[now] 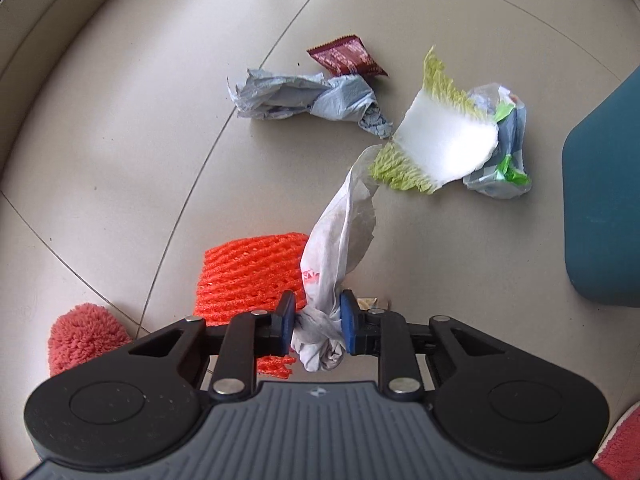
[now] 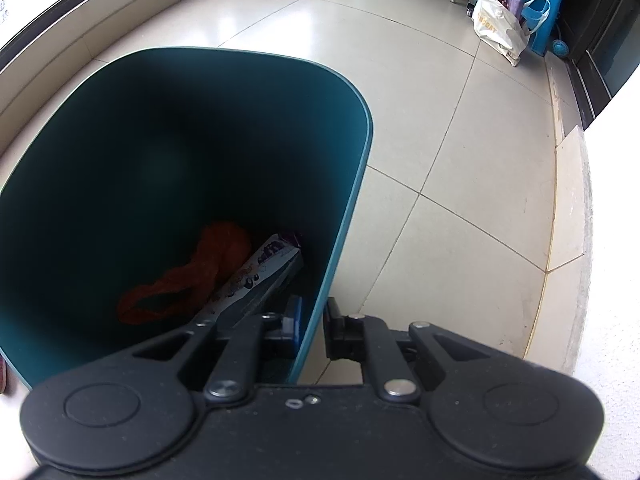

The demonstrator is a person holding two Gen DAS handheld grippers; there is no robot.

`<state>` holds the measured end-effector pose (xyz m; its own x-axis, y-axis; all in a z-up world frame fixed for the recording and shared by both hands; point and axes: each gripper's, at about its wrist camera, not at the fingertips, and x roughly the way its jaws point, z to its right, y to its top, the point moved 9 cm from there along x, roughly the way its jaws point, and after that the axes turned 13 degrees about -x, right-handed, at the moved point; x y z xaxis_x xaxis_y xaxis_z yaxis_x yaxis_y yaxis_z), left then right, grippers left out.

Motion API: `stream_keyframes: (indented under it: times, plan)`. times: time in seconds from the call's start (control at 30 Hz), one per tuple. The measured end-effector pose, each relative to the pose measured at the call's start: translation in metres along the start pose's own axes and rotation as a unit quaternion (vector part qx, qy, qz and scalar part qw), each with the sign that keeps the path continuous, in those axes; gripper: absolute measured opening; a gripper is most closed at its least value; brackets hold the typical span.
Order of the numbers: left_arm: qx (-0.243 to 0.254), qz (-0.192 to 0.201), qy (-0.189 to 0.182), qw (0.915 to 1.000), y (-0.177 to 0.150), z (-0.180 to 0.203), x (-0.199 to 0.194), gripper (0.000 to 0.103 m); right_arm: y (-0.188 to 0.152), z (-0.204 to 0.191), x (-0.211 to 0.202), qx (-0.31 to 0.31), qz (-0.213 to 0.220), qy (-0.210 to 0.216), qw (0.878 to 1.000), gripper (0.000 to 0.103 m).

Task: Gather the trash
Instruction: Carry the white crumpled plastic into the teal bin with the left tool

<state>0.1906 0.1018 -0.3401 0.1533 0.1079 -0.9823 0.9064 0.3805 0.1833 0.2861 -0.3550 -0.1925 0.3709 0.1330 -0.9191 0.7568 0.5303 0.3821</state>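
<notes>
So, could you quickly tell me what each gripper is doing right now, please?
Left gripper: closed on the white plastic bag.
Right gripper: closed on the teal bin's wall.

The left tongs (image 1: pixel 318 322) are black, with two round side housings, silver rivets on the linkage arms, blue pads (image 1: pixel 349 322) at the fingertips and a grey ribbed body behind. The right tongs (image 2: pixel 314 326) share the black build, silver rivets and blue pads (image 2: pixel 295 322).

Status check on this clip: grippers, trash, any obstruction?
Left gripper shut on white plastic bag. Right gripper clamped on teal bin wall. Cabbage leaf, orange foam net, wrappers on floor. Nothing blocking.
</notes>
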Motion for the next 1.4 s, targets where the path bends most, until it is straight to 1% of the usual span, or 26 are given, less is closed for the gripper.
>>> stream_keyframes:
  times: [0.17, 0.27, 0.43, 0.5, 0.63, 0.7, 0.83, 1.03, 1.13, 1.23, 1.33, 1.4]
  plan:
    - [-0.013, 0.018, -0.004, 0.9998, 0.018, 0.005, -0.045, 0.022, -0.001, 0.001, 0.000, 0.000, 0.002, 0.000, 1.000, 0.010]
    - [-0.017, 0.028, -0.019, 0.9993, 0.028, 0.014, -0.077, 0.022, -0.002, 0.001, -0.001, 0.003, 0.003, 0.001, 1.000, 0.010]
    - [-0.001, 0.060, -0.038, 0.9975, 0.042, 0.034, -0.133, 0.022, -0.002, 0.002, -0.001, 0.003, 0.005, 0.005, 1.000, 0.010]
    - [0.004, 0.068, -0.043, 0.9967, 0.046, 0.042, -0.150, 0.022, -0.002, 0.004, -0.001, 0.005, 0.005, 0.006, 1.000, 0.010]
    - [0.018, 0.087, -0.059, 0.9943, 0.053, 0.064, -0.184, 0.022, -0.003, 0.005, -0.001, 0.005, 0.006, 0.006, 1.000, 0.010]
    - [0.027, 0.094, -0.073, 0.9925, 0.055, 0.079, -0.199, 0.022, -0.003, 0.005, -0.001, 0.006, 0.006, 0.006, 1.000, 0.010]
    - [0.058, 0.108, -0.097, 0.9877, 0.053, 0.115, -0.229, 0.022, -0.004, 0.006, -0.001, 0.005, 0.008, 0.006, 1.000, 0.010]
    - [0.106, 0.113, -0.140, 0.9780, 0.045, 0.180, -0.260, 0.022, -0.004, 0.005, -0.001, 0.004, 0.009, 0.004, 1.000, 0.010]
    - [0.135, 0.115, -0.155, 0.9718, 0.036, 0.218, -0.264, 0.022, -0.004, 0.005, -0.001, 0.004, 0.011, 0.004, 1.000, 0.010]
    - [0.157, 0.112, -0.160, 0.9682, 0.025, 0.244, -0.260, 0.022, -0.005, 0.004, -0.002, 0.004, 0.012, 0.004, 1.000, 0.010]
    - [0.176, 0.094, -0.156, 0.9674, 0.014, 0.278, -0.241, 0.022, -0.005, 0.004, -0.002, 0.005, 0.013, 0.005, 1.000, 0.010]
    - [0.184, 0.088, -0.147, 0.9679, 0.011, 0.292, -0.227, 0.022, -0.005, 0.004, -0.003, 0.005, 0.015, 0.005, 1.000, 0.010]
